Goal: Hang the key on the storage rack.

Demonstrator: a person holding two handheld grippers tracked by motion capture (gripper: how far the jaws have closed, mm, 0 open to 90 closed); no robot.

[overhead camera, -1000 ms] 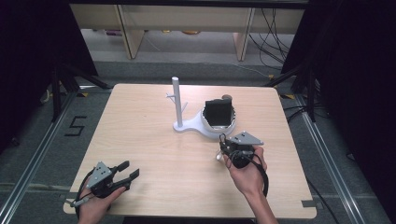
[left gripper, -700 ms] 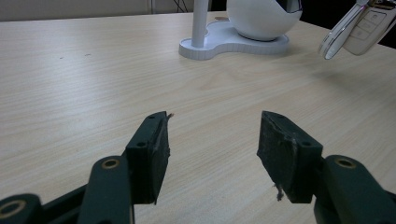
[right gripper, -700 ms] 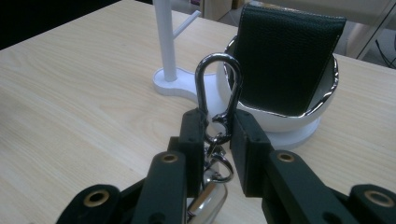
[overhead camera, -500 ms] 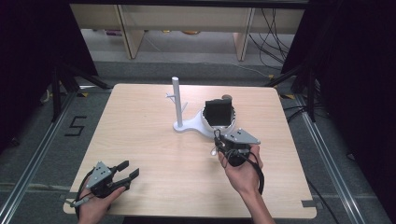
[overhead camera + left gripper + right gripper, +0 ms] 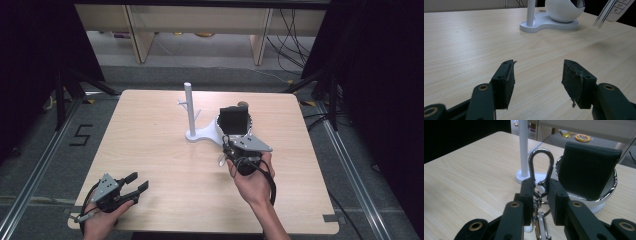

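**Right gripper closing in on the stand with the carabiner keyring**

Table: light wood, centre of the high view. No change across the three high-view pictures.

Stand: white post on a white base, upper centre of the high view, with small pegs sticking out near the top. It hasn't moved. The white bowl on the same base holds a black wallet standing upright, also unchanged.

Right gripper: this is what changes. A second ago it sat lower and further right in the high view; now it is up and left, just below the bowl and near the stand base. Jaws narrow, clamped on the carabiner. In the right gripper view the silver clip stands upright between the jaws, its loop overlapping the post in the upper centre, with the ring and key hardware hanging below. A white key fob shows at the upper right of the left gripper view.

Left gripper: lower left of the high view, position unchanged, jaws wide apart with nothing between them, resting low over the table.

Read: transport phase, probably heading to hang the clip on a stand peg. The clip is lower than the pegs, so expect a lift, then a hook-on. Risk: the dangling keys swing and knock the bowl.
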